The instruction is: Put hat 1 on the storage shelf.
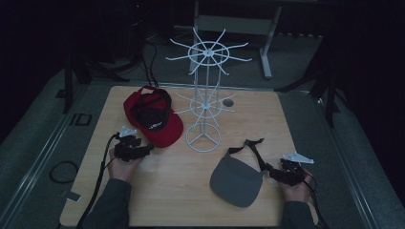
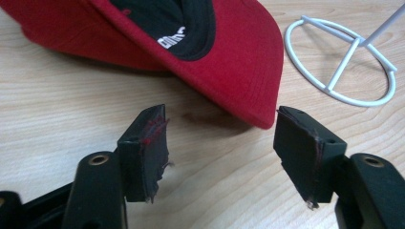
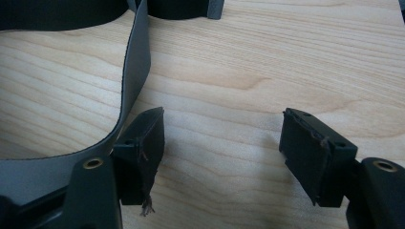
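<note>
The left hand-held gripper (image 2: 219, 143) rests low over the wooden worktop (image 1: 167, 191) with its jaws spread wide and empty, the brim of a red baseball cap (image 2: 229, 62) lying just beyond them at twelve o'clock. Seen from the high view, the cap sits crown-down at the left gripper's one o'clock, beside the ring base of a white wire display stand (image 1: 203, 140). The right hand-held gripper (image 3: 222, 148) is likewise wide open and holds nothing; the strap of a grey sun visor (image 3: 136, 62) curls past its left jaw, apparently just clear of it. The visor (image 1: 237, 180) lies flat at that gripper's nine o'clock. Both pieces look light and soft: the cloth crown and strap would likely sag, so the stiffer brim edges seem the surest places to pinch.
</note>
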A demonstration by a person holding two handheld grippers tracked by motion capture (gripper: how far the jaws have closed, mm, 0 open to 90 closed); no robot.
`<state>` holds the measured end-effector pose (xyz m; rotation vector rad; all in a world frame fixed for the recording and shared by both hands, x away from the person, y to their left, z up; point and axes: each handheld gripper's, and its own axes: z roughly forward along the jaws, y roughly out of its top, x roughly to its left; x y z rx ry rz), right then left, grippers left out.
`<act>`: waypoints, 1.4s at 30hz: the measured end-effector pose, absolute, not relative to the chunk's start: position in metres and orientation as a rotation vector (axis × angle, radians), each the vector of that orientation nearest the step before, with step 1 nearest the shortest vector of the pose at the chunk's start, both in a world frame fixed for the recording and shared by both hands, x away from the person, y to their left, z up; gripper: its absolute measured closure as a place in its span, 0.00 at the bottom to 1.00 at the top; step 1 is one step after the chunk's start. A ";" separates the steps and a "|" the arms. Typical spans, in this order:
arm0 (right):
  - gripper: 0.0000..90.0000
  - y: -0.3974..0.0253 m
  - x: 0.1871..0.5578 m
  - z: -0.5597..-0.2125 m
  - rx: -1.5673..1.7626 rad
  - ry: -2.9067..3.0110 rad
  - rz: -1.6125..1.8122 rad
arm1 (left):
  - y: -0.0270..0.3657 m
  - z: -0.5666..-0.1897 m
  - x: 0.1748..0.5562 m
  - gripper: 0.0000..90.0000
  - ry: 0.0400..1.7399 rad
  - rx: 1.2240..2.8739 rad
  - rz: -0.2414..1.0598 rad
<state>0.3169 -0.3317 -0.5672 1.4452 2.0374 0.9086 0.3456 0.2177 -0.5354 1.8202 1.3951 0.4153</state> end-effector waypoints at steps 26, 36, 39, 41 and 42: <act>0.35 -0.332 0.317 -0.567 1.443 2.040 0.909 | 0.200 -0.552 0.382 0.51 1.415 1.856 0.280; 0.35 -0.332 0.317 -0.567 1.443 2.042 0.908 | 0.197 -0.557 0.388 0.53 1.419 1.859 0.252; 0.35 -0.331 0.317 -0.567 1.443 2.042 0.908 | 0.196 -0.557 0.388 0.54 1.417 1.856 0.249; 0.34 -0.332 0.317 -0.567 1.442 2.042 0.909 | 0.197 -0.557 0.388 0.57 1.420 1.850 0.239; 0.34 -0.332 0.317 -0.567 1.442 2.042 0.909 | 0.197 -0.556 0.388 0.59 1.423 1.844 0.238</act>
